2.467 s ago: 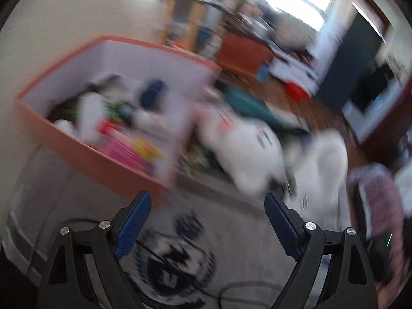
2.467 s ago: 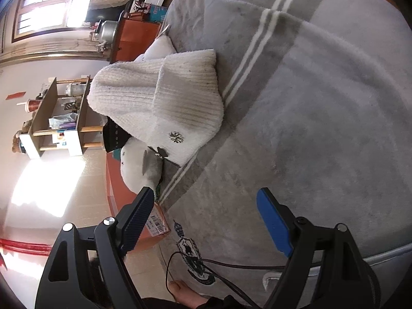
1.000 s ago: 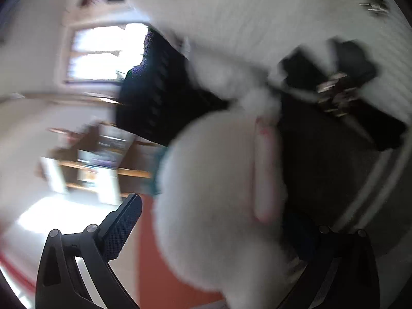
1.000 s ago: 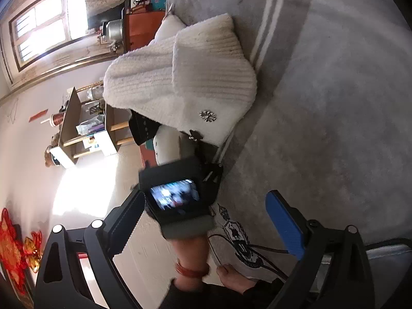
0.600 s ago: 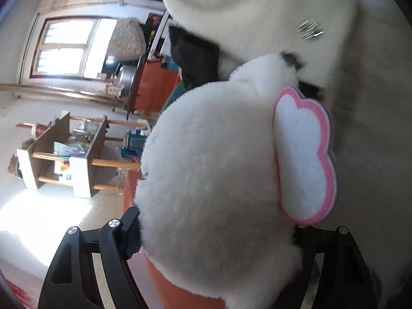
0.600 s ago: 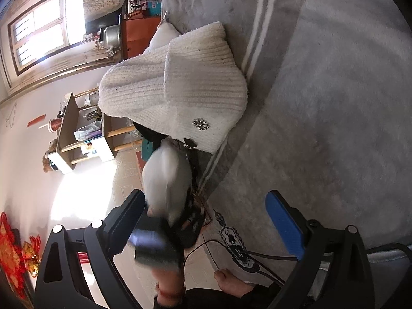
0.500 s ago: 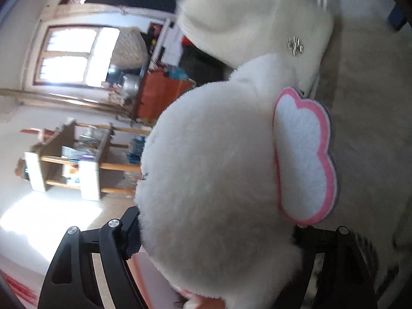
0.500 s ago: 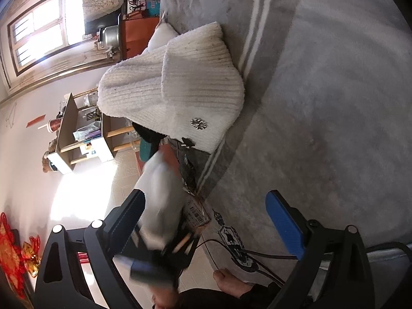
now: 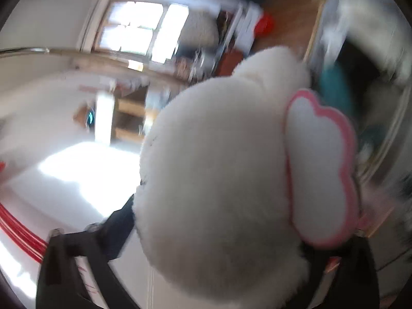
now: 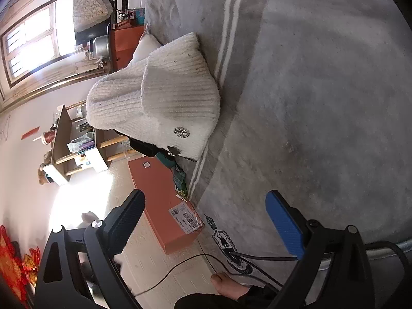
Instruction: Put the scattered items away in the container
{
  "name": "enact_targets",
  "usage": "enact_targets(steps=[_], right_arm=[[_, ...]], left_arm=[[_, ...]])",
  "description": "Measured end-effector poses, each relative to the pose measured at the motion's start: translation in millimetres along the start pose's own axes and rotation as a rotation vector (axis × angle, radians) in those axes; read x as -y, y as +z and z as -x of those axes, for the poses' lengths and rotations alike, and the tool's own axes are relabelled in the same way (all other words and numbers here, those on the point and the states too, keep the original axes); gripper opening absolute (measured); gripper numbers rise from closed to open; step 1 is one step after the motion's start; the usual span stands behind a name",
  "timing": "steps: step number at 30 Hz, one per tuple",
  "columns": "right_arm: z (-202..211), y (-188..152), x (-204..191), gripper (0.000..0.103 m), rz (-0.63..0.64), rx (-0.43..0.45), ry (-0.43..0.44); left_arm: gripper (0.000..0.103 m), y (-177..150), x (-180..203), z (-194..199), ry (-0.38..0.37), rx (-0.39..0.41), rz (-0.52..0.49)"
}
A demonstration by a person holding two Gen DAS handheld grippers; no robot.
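A sunlit room with a pale tiled floor (image 10: 144, 262) and one bright window (image 9: 139, 31) frames both views. In the left wrist view, badly blurred, one white plush toy (image 9: 221, 180) with a single pink-edged patch (image 9: 319, 180) fills the middle, sitting between the spread fingers of the left gripper (image 9: 216, 234); its jaws are opening, and whether the pads press the fur cannot be told, since the toy hides them. Behind it, one wooden shelf unit (image 9: 128, 113) stands against the wall. In the right wrist view, a grey blanket (image 10: 322, 103) with white stripes covers most of the picture. One white knitted hat (image 10: 154, 103), bearing one metal cross charm (image 10: 181, 131), lies at the blanket's edge, overhanging one orange box (image 10: 162, 200) that stands on the floor just beside that edge. The right gripper (image 10: 206, 221) hangs with jaws released, holding nothing. One black cable (image 10: 185, 262) trails over the floor, and a bare foot (image 10: 226, 285) shows at the bottom edge.
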State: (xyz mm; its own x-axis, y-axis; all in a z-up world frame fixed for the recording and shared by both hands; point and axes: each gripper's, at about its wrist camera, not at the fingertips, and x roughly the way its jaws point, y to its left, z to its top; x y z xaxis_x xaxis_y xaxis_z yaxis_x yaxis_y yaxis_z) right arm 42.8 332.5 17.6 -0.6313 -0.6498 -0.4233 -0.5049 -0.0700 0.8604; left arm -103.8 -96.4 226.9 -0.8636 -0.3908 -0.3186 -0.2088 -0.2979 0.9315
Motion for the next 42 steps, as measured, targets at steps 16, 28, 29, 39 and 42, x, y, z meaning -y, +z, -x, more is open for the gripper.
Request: enact_targets(steps=[16, 28, 29, 39, 42], right_arm=[[3.1, 0.1, -3.9, 0.095, -0.008, 0.003, 0.034], [2.7, 3.1, -7.2, 0.095, -0.032, 0.002, 0.102], [2.4, 3.1, -8.6, 0.095, -0.028, 0.000, 0.107], [-9.3, 6.3, -9.1, 0.095, -0.025, -0.038, 0.103], [-6.1, 6.6, -8.3, 0.095, -0.029, -0.024, 0.109]], left_arm=[[0.103, 109.1, 55.5, 53.6, -0.777, 0.166, 0.171], [0.103, 186.0, 166.2, 29.5, -0.670, 0.147, 0.069], [0.103, 186.8, 182.1, 28.3, -0.622, 0.166, 0.016], [0.009, 214.3, 237.4, -11.4, -0.502, 0.236, -0.165], [0.009, 208.5, 206.1, -13.7, -0.579, 0.217, -0.086]])
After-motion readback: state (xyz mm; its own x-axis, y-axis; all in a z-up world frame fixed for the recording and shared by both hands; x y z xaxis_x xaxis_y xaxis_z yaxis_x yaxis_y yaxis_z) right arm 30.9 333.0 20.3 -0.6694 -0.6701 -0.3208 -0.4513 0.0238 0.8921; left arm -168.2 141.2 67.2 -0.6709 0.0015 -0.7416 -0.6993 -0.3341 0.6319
